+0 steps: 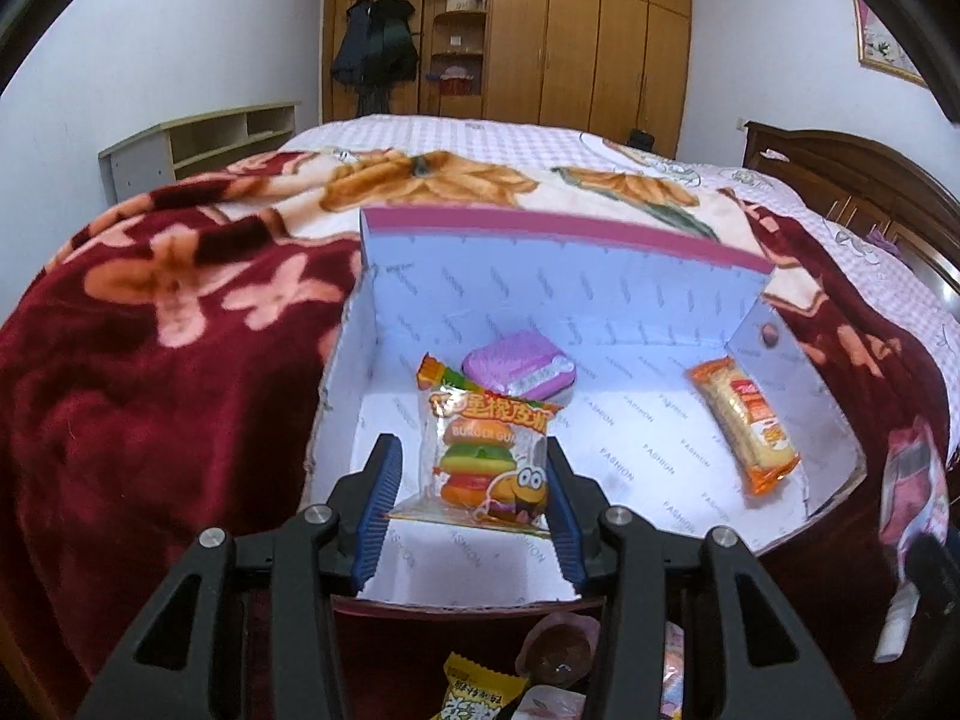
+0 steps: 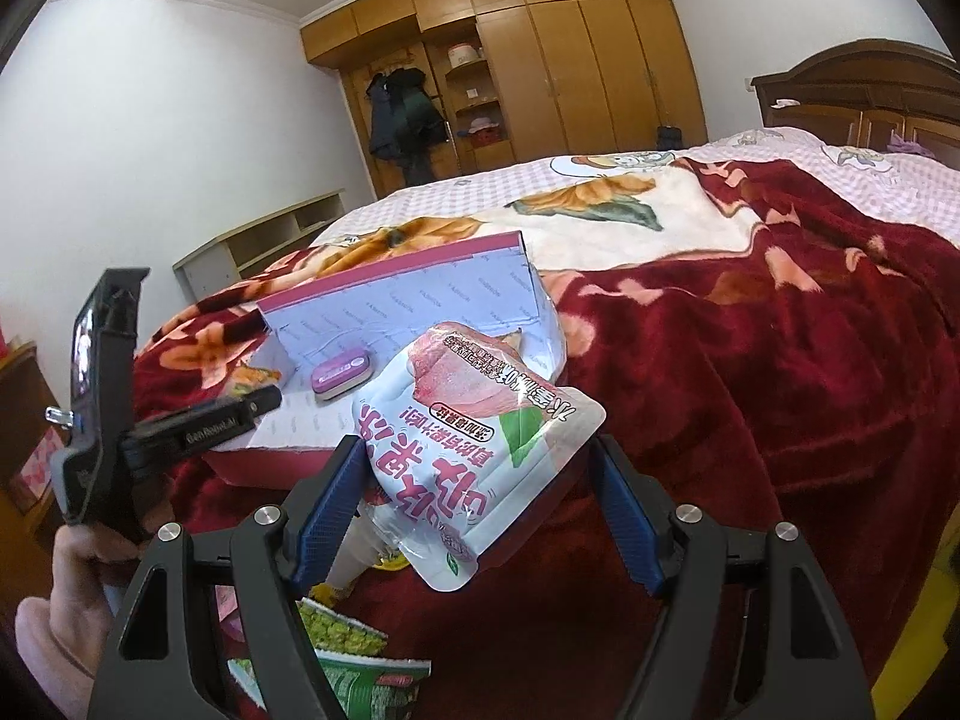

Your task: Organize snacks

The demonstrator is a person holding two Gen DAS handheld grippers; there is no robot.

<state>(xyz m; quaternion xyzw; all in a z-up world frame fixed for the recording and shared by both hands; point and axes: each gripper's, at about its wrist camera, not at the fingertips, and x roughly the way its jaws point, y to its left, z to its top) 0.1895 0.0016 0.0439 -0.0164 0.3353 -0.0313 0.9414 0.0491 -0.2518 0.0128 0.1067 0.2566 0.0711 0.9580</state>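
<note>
Glossy clear-plastic burger gummy packet point(image 1: 489, 462); matt white printed cardboard box point(image 1: 600, 324); plush red floral blanket point(image 1: 150, 324); purple tin point(image 1: 519, 366), apparently metal.

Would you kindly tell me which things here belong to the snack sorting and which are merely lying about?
Part of the job:
- white box
- burger gummy packet between the fingers of the left hand-held gripper
- pink pouch in the right hand-held gripper
- purple tin
- orange biscuit bar

Lying about:
- red blanket
- hanging coats
</note>
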